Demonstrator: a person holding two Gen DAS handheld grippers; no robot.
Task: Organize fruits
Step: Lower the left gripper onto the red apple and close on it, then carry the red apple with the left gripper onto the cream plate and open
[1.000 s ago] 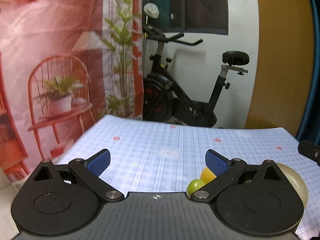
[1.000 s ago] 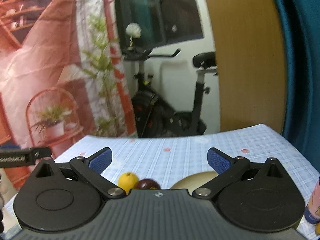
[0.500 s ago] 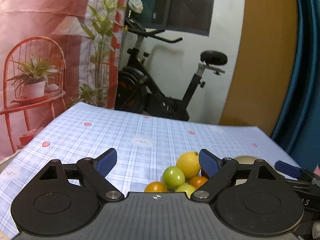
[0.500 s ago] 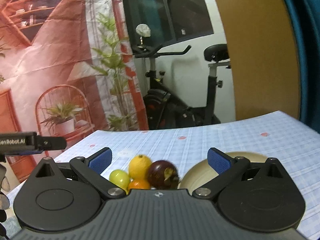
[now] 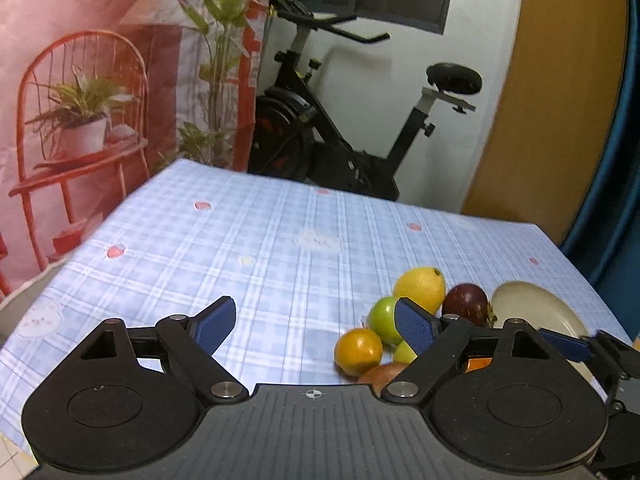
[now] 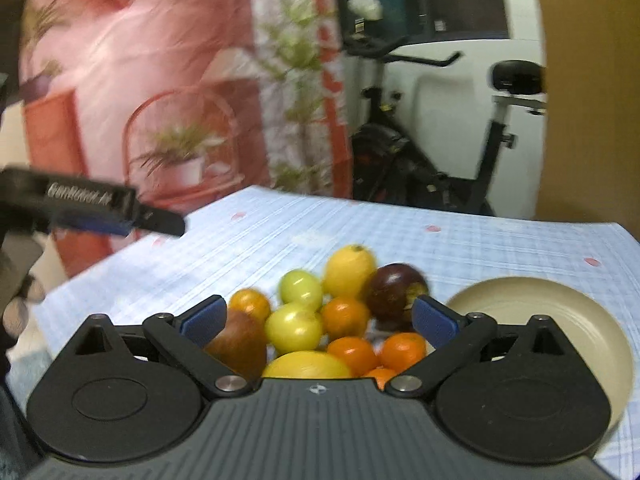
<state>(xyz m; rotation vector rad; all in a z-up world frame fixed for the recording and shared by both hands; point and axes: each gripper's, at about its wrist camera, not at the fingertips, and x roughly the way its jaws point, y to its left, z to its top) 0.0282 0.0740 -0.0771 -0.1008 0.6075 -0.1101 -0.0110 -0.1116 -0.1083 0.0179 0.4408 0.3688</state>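
Note:
A pile of fruit lies on the blue checked tablecloth [image 5: 280, 240]: a yellow lemon [image 6: 349, 268], a dark purple fruit [image 6: 394, 288], green fruits [image 6: 300, 290], several oranges [image 6: 346, 318] and a brown fruit [image 6: 240, 340]. A beige plate [image 6: 560, 320] stands empty right of the pile. My right gripper [image 6: 318, 320] is open, hovering just above and before the pile. My left gripper [image 5: 316, 322] is open, left of the pile; the lemon [image 5: 420, 286], a green fruit [image 5: 384, 318] and an orange [image 5: 358, 352] show near its right finger.
The table's far edge [image 5: 360, 196] faces an exercise bike [image 5: 340, 128] and a printed red backdrop [image 5: 80, 80]. The left gripper [image 6: 80, 204] shows at the left of the right wrist view. A wooden panel [image 5: 560, 100] and blue curtain stand at the right.
Both grippers have tilted down and moved toward the fruit pile; much more fruit and the plate now show in the right wrist view. Both stay open.

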